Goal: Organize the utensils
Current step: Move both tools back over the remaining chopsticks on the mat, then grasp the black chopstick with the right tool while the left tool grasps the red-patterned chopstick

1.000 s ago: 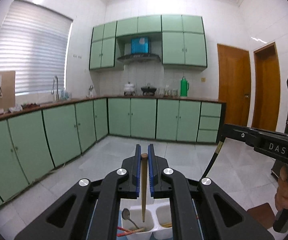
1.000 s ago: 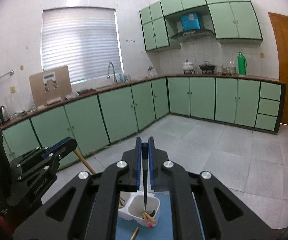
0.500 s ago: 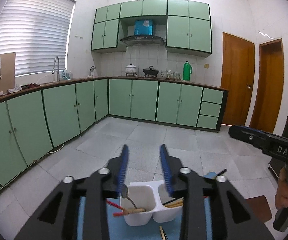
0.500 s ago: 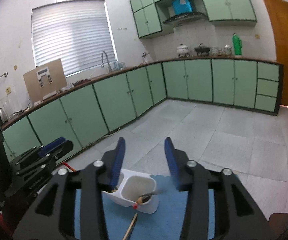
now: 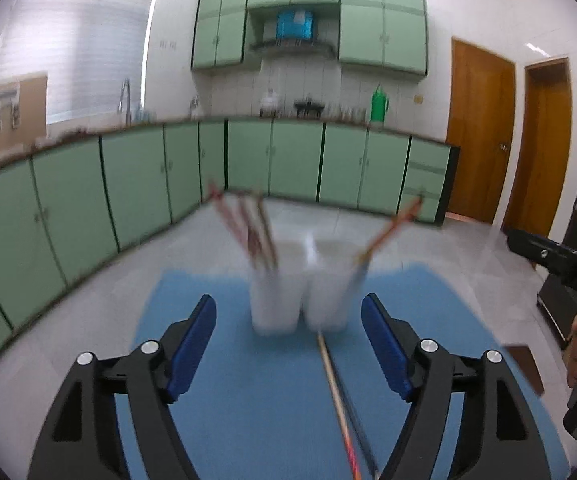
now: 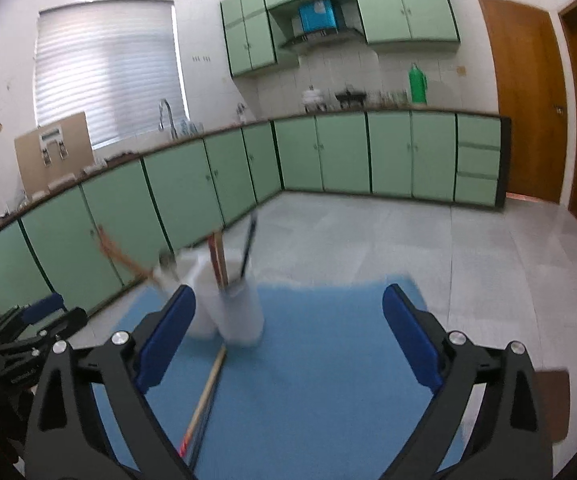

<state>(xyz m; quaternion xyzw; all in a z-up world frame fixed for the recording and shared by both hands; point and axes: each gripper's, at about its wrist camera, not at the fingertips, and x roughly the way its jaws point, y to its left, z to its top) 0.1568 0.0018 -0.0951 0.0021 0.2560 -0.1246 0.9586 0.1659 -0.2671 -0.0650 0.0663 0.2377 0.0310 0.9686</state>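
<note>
Hovering both grippers, left gripper (image 5: 288,344) and right gripper (image 6: 288,340), wide open and empty, I note loose chopsticks (image 5: 338,404) on the blue mat (image 5: 248,420), long axis running from the white holder (image 5: 300,288) toward its near edge, nearer the left.

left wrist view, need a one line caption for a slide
Open left gripper above a blue mat, facing a white two-compartment holder of utensils, with loose chopsticks lying on the mat.
</note>
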